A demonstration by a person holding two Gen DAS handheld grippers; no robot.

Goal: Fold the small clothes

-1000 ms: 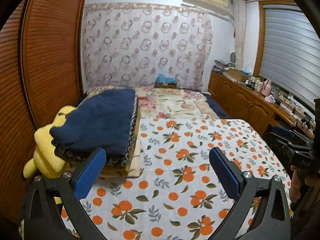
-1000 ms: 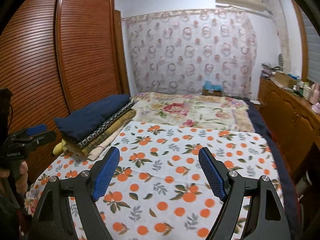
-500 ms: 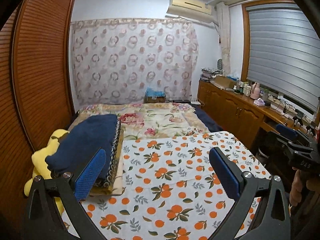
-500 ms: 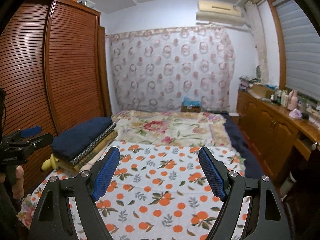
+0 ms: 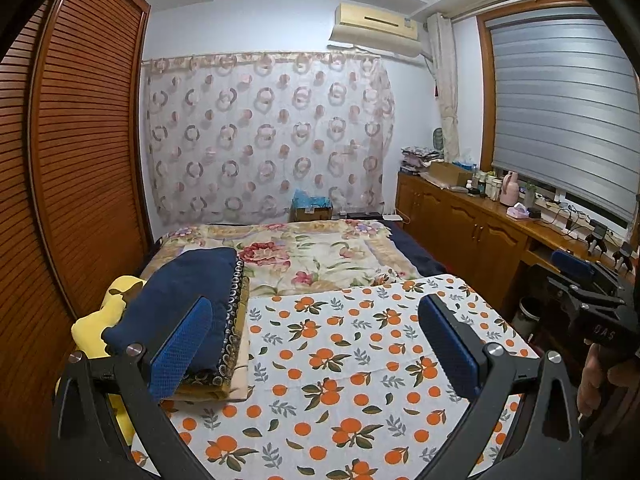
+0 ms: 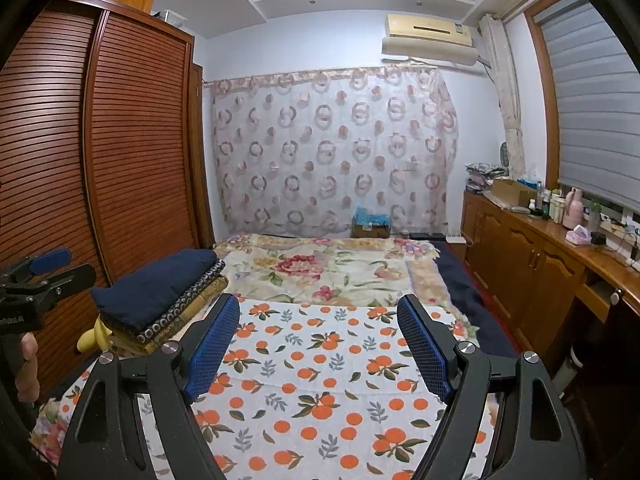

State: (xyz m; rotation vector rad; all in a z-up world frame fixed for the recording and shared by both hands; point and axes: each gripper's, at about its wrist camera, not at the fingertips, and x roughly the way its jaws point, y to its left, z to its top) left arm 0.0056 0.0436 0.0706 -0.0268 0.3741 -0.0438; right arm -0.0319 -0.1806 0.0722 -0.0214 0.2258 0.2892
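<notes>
Left wrist view: folded clothes [image 5: 188, 316] sit stacked, dark blue on top. Left gripper [image 5: 316, 344] and right gripper [image 6: 320, 346] gape wide, holding nothing.

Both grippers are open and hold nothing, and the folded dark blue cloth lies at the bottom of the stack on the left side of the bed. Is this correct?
Not quite. The folded dark blue cloth lies on top of the stack, not at the bottom; both wrist views show patterned and tan folded pieces under it. The rest holds: the left gripper and right gripper are open and hold nothing.
</notes>
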